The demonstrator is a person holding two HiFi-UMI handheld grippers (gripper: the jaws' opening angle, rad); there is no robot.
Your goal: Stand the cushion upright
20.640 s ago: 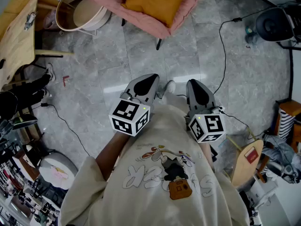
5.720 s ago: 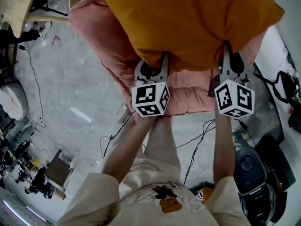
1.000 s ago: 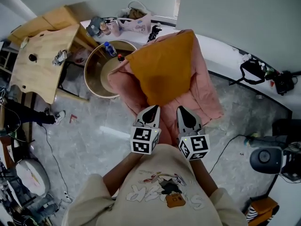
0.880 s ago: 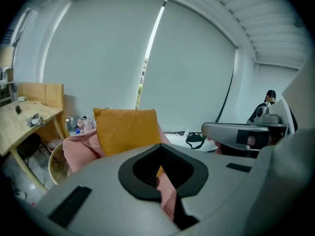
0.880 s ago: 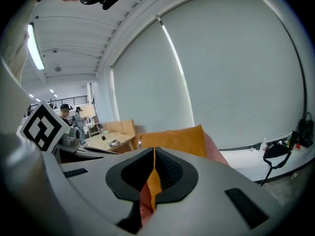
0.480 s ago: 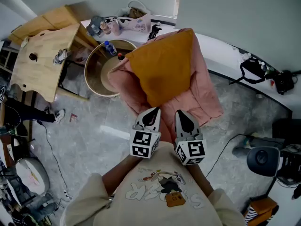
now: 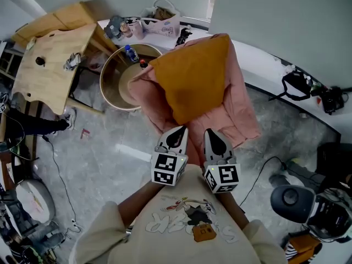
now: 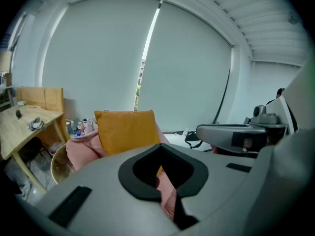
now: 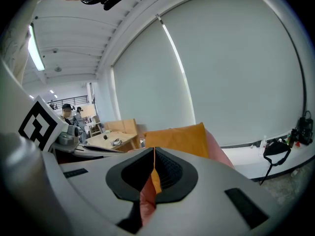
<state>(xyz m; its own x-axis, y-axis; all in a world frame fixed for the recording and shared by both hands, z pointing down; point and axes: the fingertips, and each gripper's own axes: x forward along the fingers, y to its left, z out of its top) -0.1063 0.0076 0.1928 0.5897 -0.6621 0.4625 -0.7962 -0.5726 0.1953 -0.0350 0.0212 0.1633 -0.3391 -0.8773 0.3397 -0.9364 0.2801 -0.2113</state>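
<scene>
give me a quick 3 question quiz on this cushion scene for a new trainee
1. True or false: the orange cushion lies flat on the floor.
2. Fill in: the left tongs and the right tongs are both ____ (open or shut).
3. What does the cushion lean against? A the pink chair; B a wall; C a box.

Key: 1 false, it stands upright on the chair seat. 2 shut, and neither holds anything. 3 A.
</scene>
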